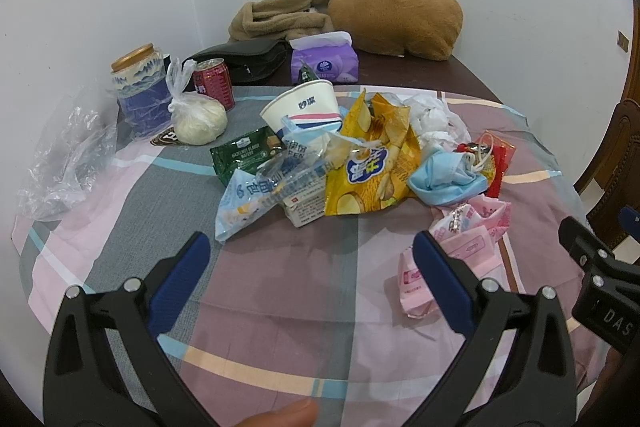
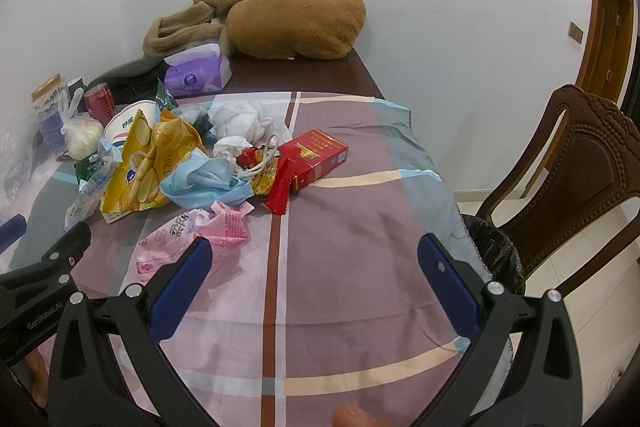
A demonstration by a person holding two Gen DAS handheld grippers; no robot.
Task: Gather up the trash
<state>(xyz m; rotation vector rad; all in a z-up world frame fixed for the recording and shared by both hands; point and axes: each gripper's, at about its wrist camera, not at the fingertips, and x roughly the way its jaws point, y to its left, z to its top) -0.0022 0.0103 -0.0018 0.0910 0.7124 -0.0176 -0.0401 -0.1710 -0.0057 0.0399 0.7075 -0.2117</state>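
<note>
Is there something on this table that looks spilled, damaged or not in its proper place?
Yes. A paper cup lies tipped on its side in the trash heap, and the yellow chip bag beside it is torn open and crumpled. A used blue mask lies bunched against the red box.

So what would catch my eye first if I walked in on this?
Probably the heap of trash mid-table on the plaid cloth: a yellow chip bag, a blue face mask and a red cigarette box. Behind it, a brown plush cushion sits against the wall. Both grippers, left and right, hover open and empty.
</note>
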